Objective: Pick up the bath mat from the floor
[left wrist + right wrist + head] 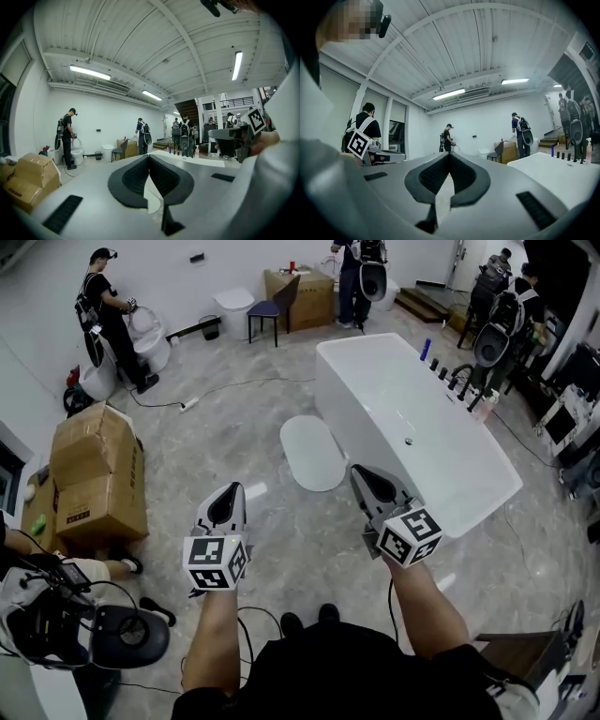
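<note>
Bath mat [314, 453] flat on the floor, not yet touched.
The left gripper [231, 495] has its jaws pressed together, empty. The oval mat lies ahead and between the two, its long axis running away from the person alongside the bathtub [441, 460]. The right gripper [364, 476], likewise closed on nothing, looks nearer.

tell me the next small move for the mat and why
Probably bring the right gripper forward and down toward the near edge of the mat. The mat lies flat on the floor beside the tub, ahead of both grippers. The right gripper and the left gripper sit short of it, jaws shut and empty, so closing that gap likely comes first.
</note>
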Demonstrator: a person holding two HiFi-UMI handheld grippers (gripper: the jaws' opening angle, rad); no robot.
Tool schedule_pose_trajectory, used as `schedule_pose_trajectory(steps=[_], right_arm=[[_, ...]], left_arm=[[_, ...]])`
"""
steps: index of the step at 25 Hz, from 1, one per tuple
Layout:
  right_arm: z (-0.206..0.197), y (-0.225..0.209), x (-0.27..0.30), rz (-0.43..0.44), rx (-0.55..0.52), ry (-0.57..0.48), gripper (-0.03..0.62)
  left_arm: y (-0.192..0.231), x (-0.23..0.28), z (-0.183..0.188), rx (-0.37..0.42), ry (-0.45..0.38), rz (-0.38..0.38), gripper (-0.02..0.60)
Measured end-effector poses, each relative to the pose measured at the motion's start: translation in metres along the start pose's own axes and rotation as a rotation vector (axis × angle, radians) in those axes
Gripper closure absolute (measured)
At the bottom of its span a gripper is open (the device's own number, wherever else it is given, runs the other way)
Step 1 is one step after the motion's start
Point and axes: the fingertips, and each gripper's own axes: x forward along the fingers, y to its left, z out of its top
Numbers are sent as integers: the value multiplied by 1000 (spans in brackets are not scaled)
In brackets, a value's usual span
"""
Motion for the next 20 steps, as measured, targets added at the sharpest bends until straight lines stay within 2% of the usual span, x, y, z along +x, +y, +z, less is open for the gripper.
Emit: schedule_pose_trajectory(steps=[7, 10, 16, 20], right_arm=[[0, 3, 2, 25, 41, -6, 564], [0, 7, 6, 44, 36, 1, 501], [-7, 12, 6, 80, 28, 17, 436], [-10, 14, 8, 101, 34, 26, 390]], left_arm=[[3, -8, 0, -12, -9, 19, 555], [5, -8, -1, -19, -1, 16, 465], [-3, -11, -9, -24, 18, 9, 403], [-5, -13, -13, -39, 36, -5, 332]])
